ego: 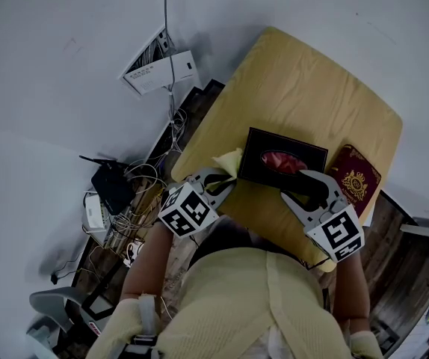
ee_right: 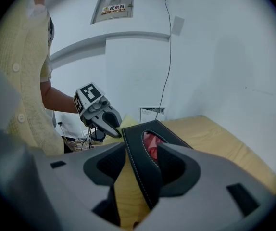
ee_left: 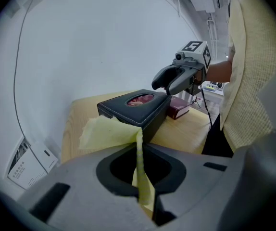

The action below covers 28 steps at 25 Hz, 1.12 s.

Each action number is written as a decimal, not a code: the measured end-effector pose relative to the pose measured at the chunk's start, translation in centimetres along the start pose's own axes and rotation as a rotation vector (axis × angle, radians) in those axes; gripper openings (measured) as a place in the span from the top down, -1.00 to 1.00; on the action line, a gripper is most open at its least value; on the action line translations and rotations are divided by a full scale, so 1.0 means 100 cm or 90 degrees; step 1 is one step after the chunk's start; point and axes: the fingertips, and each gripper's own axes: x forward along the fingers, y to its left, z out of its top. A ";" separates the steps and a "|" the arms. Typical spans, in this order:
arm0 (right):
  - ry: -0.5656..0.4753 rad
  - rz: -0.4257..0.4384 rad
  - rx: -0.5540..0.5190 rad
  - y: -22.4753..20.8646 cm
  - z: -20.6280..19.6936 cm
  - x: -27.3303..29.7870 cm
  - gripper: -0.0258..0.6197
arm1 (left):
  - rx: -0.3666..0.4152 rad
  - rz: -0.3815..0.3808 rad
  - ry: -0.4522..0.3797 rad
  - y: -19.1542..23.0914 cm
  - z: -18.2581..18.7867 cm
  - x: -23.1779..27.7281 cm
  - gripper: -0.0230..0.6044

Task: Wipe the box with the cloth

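head view: gives the whole layout. black box (ego: pixel 285 159) sits on a wooden table (ego: pixel 297 73) near its front edge, w/ a red book (ego: pixel 356 178) just beside it on the right. cables (ego: pixel 136 212) lie on the floor at left. box's long axis runs across the picture, left end a bit higher. its oval opening faces up, w/ sth red inside.

left gripper (ego: pixel 226 179) view: shows what head view can't. jaws are closed on a yellow cloth (ee_left: pixel 106 129), a strip of it pinched edge-on between them. the cloth's loose part is spread against the box's near end, touching it. right gripper (ee_left: pixel 169 83) is seen at the box's far end.

right gripper (ee_right: pixel 143 150) view: jaws stand wide, clamped on the box's wall, one jaw on either side, stitched edge running between them. left gripper is beyond, at the far corner. cloth is mostly hidden here behind the box.
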 end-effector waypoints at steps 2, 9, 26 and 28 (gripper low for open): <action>0.008 -0.010 0.005 -0.002 -0.005 -0.003 0.27 | 0.004 0.000 0.005 -0.002 -0.001 -0.001 0.83; 0.025 -0.045 0.023 -0.007 -0.021 -0.019 0.26 | 0.019 -0.018 0.019 -0.016 -0.003 -0.007 0.83; 0.045 -0.177 0.138 -0.024 -0.050 -0.038 0.24 | 0.011 0.125 -0.002 0.060 0.018 -0.030 0.83; 0.051 -0.178 0.158 -0.022 -0.054 -0.039 0.22 | -0.001 0.150 -0.021 0.075 0.027 -0.027 0.83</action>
